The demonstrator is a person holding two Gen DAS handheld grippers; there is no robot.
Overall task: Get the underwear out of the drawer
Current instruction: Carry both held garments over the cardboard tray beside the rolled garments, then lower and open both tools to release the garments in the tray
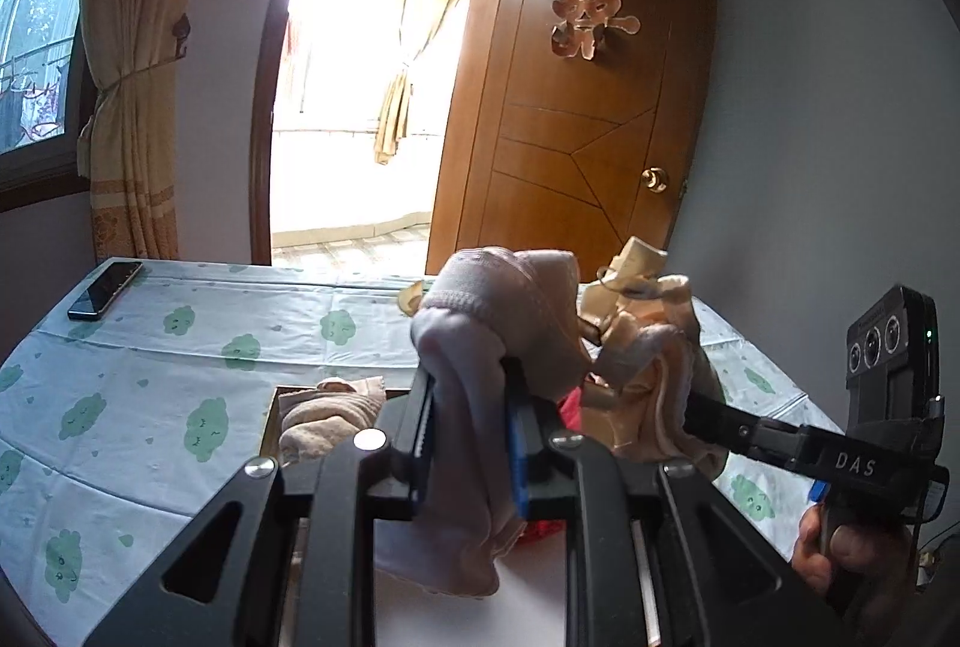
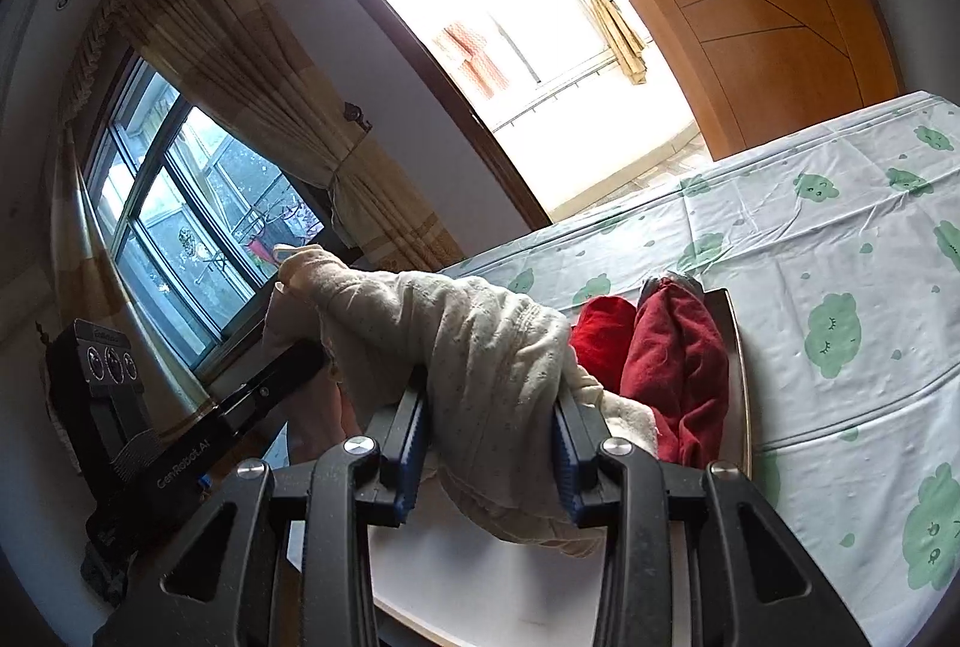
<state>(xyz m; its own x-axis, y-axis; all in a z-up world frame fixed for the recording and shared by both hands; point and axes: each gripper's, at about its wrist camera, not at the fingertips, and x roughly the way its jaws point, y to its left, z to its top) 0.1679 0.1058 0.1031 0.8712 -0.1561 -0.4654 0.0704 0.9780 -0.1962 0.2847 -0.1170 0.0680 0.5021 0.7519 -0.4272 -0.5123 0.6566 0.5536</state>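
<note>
Both tools clamp underwear: left tool (image 1: 465,407) mauve pair (image 1: 474,347), right tool (image 2: 492,443) cream pair (image 2: 480,347).

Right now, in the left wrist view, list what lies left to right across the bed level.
Phone → beige folded cloth → left gripper shut on grey-pink underwear → cream underwear → right gripper's body.
</note>
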